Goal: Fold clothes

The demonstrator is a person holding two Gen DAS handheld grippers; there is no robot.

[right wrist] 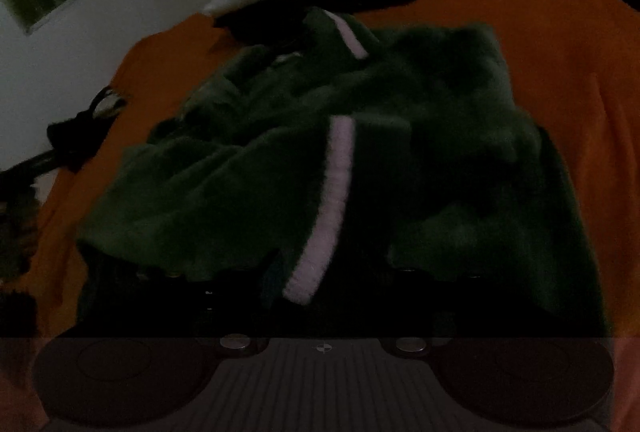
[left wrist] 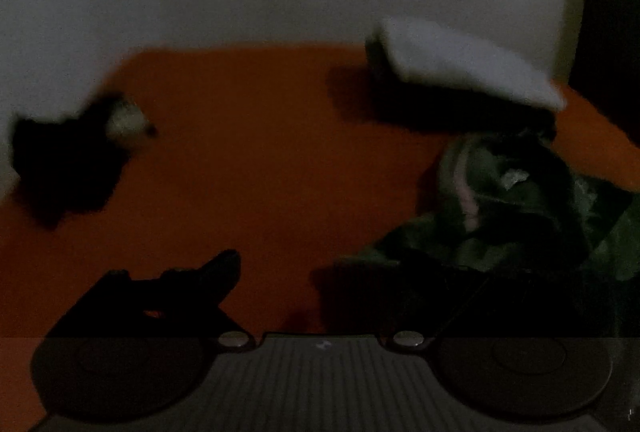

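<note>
Green fleece garment [right wrist: 304,160], pale-striped, lay heaped on the orange cover [right wrist: 560,72] just ahead of your right gripper [right wrist: 320,296]; its fingers were lost in dark cloth, grip untellable. Your left gripper [left wrist: 280,288] stood spread, empty, garment to its right, probably ready for an edge.

Ribbed grey gripper body [left wrist: 320,384] — two silver screws [left wrist: 234,339], dark discs
</note>
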